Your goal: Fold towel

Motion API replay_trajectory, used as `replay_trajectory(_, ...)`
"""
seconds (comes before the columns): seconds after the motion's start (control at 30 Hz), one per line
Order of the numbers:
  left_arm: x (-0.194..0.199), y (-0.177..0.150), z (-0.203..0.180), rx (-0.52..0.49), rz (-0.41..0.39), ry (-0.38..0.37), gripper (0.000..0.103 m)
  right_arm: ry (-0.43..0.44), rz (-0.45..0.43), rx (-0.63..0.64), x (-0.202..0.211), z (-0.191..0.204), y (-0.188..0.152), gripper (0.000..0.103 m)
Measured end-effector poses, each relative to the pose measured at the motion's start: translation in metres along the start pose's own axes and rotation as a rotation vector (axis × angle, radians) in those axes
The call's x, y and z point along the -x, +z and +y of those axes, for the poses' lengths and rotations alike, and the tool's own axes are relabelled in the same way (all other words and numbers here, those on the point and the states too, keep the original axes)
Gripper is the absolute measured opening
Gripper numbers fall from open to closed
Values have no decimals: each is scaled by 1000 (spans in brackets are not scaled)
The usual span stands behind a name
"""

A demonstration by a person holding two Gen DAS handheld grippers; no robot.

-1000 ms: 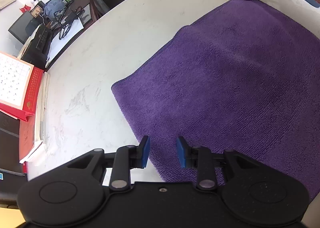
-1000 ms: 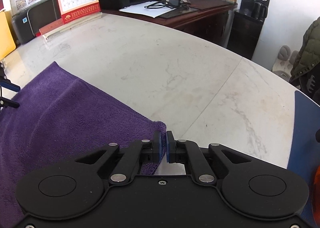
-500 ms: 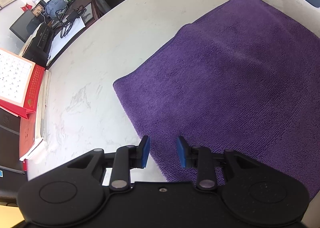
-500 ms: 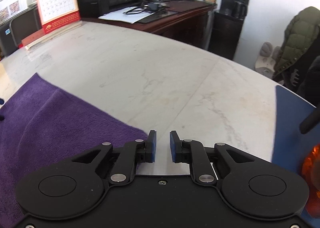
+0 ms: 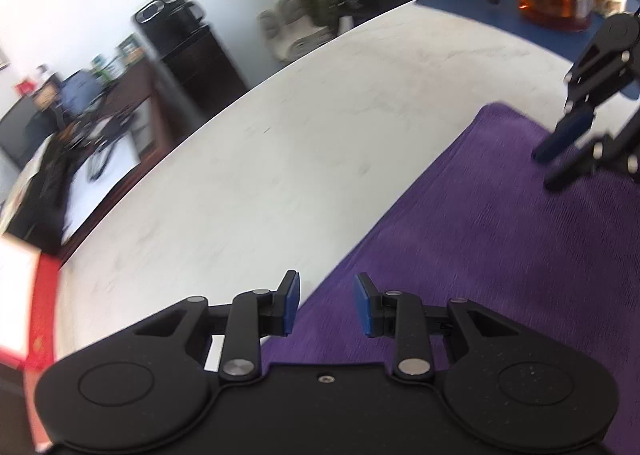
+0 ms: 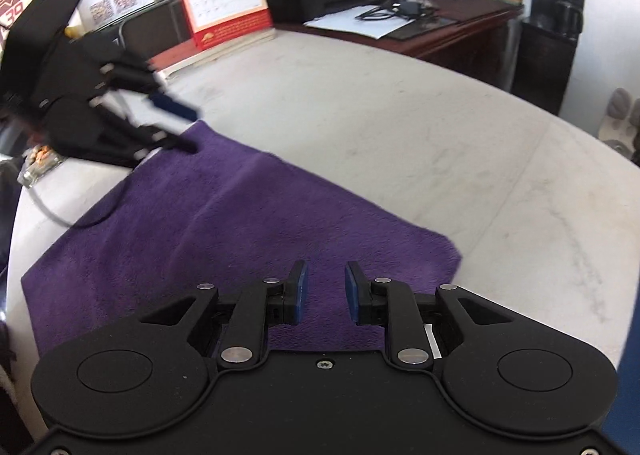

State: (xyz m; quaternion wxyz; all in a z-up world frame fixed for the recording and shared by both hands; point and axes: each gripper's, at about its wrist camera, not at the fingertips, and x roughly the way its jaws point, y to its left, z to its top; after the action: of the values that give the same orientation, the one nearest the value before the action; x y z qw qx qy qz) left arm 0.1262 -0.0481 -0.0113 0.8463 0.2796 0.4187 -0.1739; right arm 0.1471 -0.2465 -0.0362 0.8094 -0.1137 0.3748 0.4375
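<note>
Two black claws hang over the flat purple fuzzy towel (image 6: 248, 223) on the white marble table (image 6: 400, 127): left claw (image 5: 326, 305) open, right claw (image 6: 325, 291) just opening, both empty. One fold looks done; next, grab corners again.

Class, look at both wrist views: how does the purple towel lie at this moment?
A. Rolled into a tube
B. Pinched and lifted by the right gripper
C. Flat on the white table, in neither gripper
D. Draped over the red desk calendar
C: the purple towel lies spread on the white table, and both the left gripper and the right gripper show empty gaps between their pads.
</note>
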Motion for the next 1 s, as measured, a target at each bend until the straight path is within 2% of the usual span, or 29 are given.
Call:
replay_trajectory(0.07, -12, 7, -1, -50, 1, -62, 27, 18, 16, 17, -1, 2, 1, 20)
replay_trajectory(0.13, -20, 9, -2, -80, 15, -91, 27, 25, 23, 22, -1, 3, 0, 20)
replay_trajectory(0.3, -30, 6, -1, -129, 26, -113, 29, 32, 45, 30, -5, 1, -4, 20)
replay_trajectory(0.4, -32, 2, 2, -142, 40, -52, 29, 29, 53, 31, -7, 1, -7, 20)
replay_trajectory(0.53, -31, -11, 17, -103, 83, 61, 29, 34, 49, 16, -8, 0, -8, 20)
replay_trajectory(0.63, -19, -18, 24, -78, 98, 158, 28, 28, 50, 24, -7, 2, -9, 20)
replay_trajectory(0.67, -11, -20, 25, -57, 90, 163, 27, 27, 51, 28, -7, 2, -10, 20)
replay_trajectory(0.77, 17, -26, 20, 32, 34, 14, 27, 27, 53, 29, -6, 2, -10, 20)
replay_trajectory(0.83, 26, -32, 9, 42, 31, -68, 28, 29, 53, 31, -6, 2, -10, 20)
replay_trajectory(0.9, 25, -39, -1, 30, 58, -85, 28, 30, 54, 33, -5, 1, -11, 20)
replay_trajectory(1.0, 18, -56, -10, 47, 123, -73, 29, 30, 57, 34, -6, 1, -9, 20)
